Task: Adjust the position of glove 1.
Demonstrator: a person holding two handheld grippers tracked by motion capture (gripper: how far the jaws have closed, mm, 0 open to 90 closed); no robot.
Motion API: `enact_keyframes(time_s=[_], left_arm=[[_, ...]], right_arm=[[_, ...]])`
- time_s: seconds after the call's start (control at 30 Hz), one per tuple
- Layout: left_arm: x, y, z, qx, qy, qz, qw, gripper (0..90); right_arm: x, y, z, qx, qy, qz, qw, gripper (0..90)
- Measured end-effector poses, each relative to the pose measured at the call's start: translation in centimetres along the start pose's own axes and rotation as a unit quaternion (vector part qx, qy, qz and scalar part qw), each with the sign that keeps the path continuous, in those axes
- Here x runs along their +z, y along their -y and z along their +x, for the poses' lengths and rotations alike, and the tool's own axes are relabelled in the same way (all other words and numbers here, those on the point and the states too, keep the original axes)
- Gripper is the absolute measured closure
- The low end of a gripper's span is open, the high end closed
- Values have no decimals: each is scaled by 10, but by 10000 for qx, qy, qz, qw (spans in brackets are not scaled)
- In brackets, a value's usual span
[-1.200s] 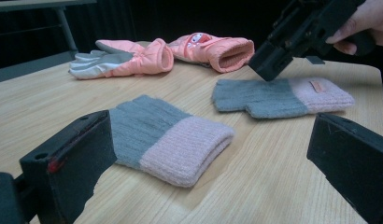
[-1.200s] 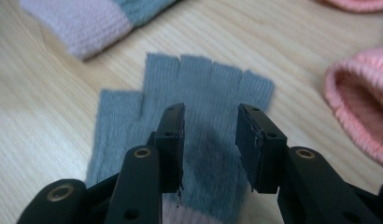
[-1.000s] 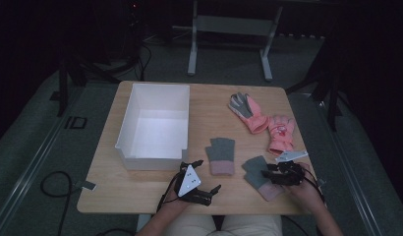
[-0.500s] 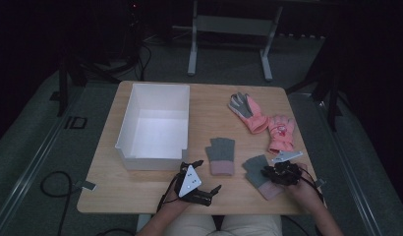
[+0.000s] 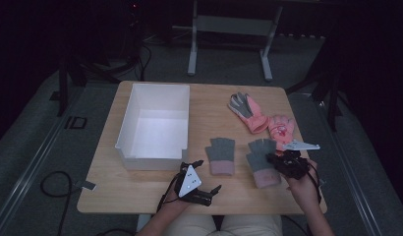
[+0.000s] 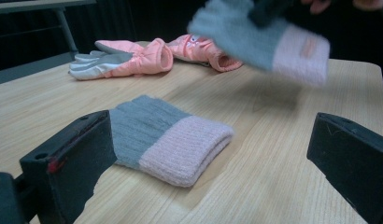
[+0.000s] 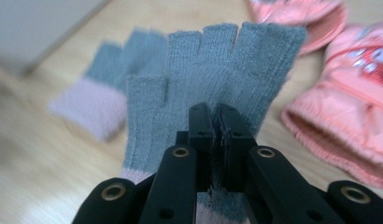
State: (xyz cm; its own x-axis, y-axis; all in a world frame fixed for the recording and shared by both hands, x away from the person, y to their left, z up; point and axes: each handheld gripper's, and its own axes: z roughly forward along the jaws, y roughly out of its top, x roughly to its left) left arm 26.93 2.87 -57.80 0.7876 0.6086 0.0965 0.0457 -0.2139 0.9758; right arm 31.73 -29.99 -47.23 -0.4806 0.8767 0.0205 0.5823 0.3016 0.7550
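The right gripper (image 7: 216, 122) view shows its jaws clenched on a grey fingerless knit glove with pink cuff (image 7: 217, 70); the left gripper (image 6: 208, 158) view shows that glove lifted off the wooden table (image 6: 283, 177), its own jaws spread wide.

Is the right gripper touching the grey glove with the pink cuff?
Touching. The right gripper view shows the right gripper with its jaws shut on the fabric of the grey glove.

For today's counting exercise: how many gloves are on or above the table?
4: a grey-and-pink knit glove lying mid-table, its mate pinched by the right gripper, and two pink padded gloves at the far right.
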Motion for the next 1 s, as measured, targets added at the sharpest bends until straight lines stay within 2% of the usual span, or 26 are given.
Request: enact_keyframes(time_s=[0.1,0.23,0.3,0.53,0.8,1.0], left_arm=[[0,0,0,-4,2,-18,10000,4],[-1,0,0,4,-3,-22,10000,4],[0,0,0,9,0,-18,10000,4],[0,0,0,-5,-5,-12,10000,4],[-1,0,0,11,2,-31,10000,4],[-1,0,0,14,2,-36,10000,4]], right_arm=[[-5,-7,3,328,63,-166,9993,854],[-2,-10,6,522,169,-222,9982,855],[5,-9,7,525,226,-174,9982,854],[34,0,3,901,98,-154,9958,854],[65,13,3,1162,304,-8,9928,853],[82,20,-5,1270,483,106,9907,848]])
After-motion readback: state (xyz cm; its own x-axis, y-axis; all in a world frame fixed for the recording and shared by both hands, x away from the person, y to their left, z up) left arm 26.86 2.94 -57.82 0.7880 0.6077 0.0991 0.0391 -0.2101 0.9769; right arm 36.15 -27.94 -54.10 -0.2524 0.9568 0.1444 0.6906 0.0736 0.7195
